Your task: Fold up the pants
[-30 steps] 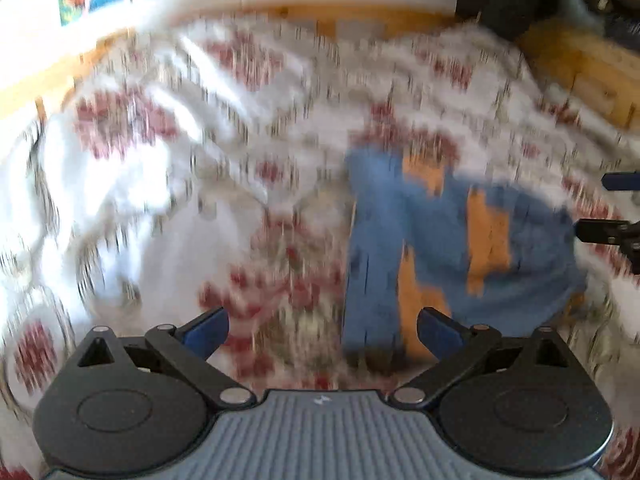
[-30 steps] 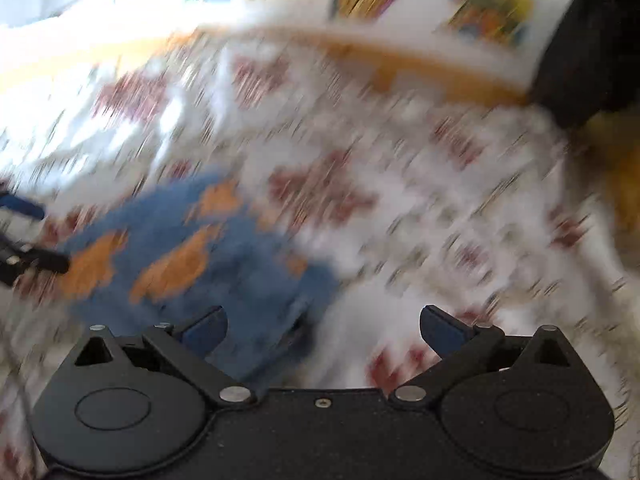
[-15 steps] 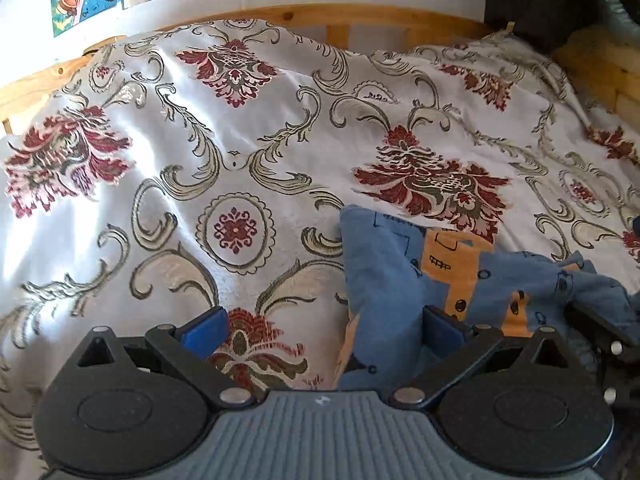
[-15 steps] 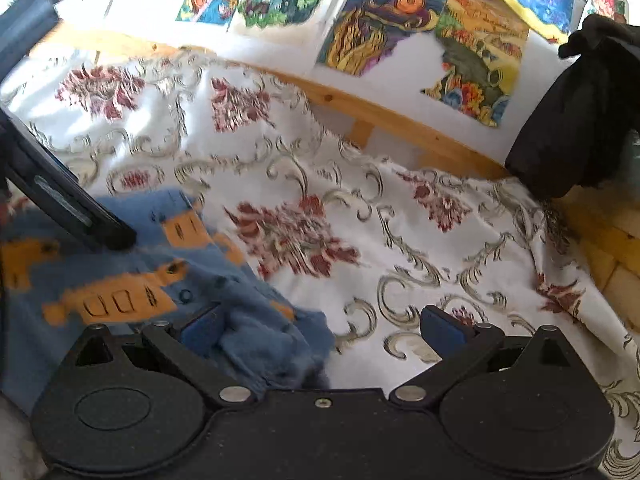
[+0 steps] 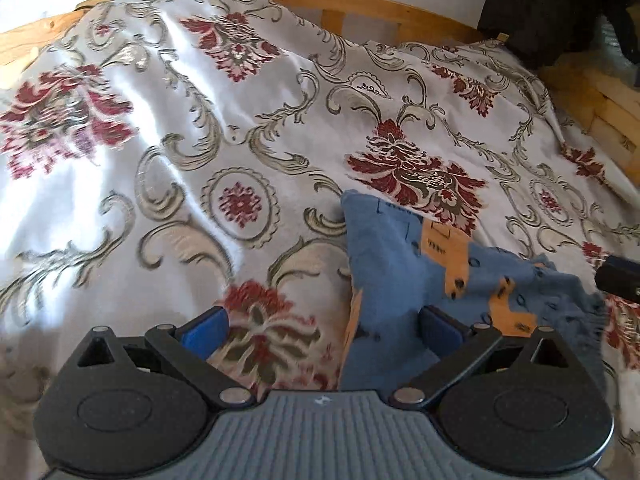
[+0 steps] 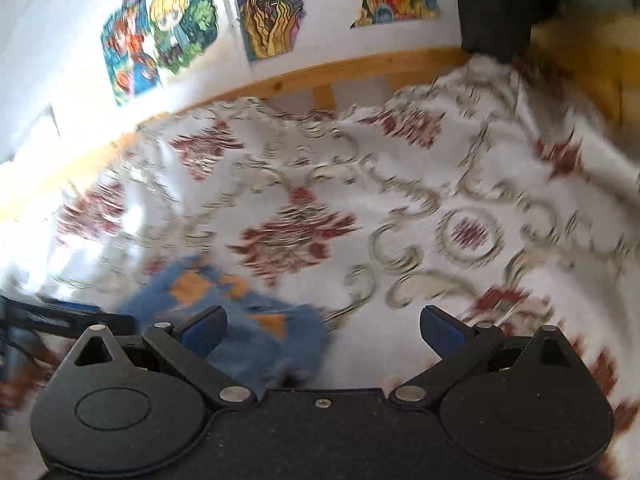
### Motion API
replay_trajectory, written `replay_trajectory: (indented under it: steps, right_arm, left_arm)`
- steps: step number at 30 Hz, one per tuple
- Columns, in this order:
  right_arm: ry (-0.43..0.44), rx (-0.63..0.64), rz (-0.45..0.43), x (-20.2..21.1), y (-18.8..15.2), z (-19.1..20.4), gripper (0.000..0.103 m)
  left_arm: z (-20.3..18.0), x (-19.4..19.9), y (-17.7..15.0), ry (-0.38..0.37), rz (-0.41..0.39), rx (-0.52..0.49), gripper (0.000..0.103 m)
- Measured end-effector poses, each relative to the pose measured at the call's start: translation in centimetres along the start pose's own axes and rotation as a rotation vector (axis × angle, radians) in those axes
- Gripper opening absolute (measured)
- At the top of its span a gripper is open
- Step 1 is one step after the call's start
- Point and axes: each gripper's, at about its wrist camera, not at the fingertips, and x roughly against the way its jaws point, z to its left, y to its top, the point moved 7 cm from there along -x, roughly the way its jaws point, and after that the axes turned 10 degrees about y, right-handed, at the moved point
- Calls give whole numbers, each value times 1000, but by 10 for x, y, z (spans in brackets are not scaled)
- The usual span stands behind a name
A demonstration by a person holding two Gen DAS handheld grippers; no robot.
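Pants: a small blue pair with orange patches (image 5: 404,280) is laid in a rumpled heap on the patterned bedspread (image 5: 248,152), toward the near right part of the bed; no neat fold is shown, so the folding is judged unfinished.

Left gripper (image 5: 322,326): the jaws are spread wide and nothing is gripped; the left edge of the pants is seen between the blue pads, the right pad (image 5: 438,326) being set over the cloth, which suggests that a pinch on that edge is being lined up.

Right gripper (image 6: 322,326): the jaws are likewise spread wide and empty; the heap (image 6: 248,320) is found low and left, by the left pad, with bare bedspread in most of the gap.

Left view only: the print and creases of the pants are shown sharply, and a dark piece of the other tool (image 5: 618,278) is seen at the right edge, just beside the heap.

Right view only: heavy blur is present, so cloth detail cannot be told; the wall drawings (image 6: 168,36) and the wooden bed rail (image 6: 344,68) are shown more fully.
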Motion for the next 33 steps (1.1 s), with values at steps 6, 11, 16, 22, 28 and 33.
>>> replay_trajectory:
  steps: [6, 11, 16, 22, 28, 33]
  right_arm:
    - [-1, 93, 308, -19, -39, 16, 102]
    - [-16, 158, 389, -14, -44, 22, 102]
    - [-41, 146, 409, -1, -37, 15, 102]
    - [-79, 196, 405, 7, -30, 12, 102]
    - [-68, 208, 416, 6, -31, 10, 102]
    - [-56, 207, 411, 8, -28, 9, 102]
  left_arm:
    - [10, 14, -38, 37, 55, -21, 103]
    - [13, 27, -49, 55, 34, -22, 103]
    - [16, 32, -51, 60, 46, -23, 103]
    - [17, 32, -52, 68, 57, -12, 103]
    - [17, 33, -52, 64, 66, -9, 103]
    - [20, 39, -50, 62, 101, -36, 103]
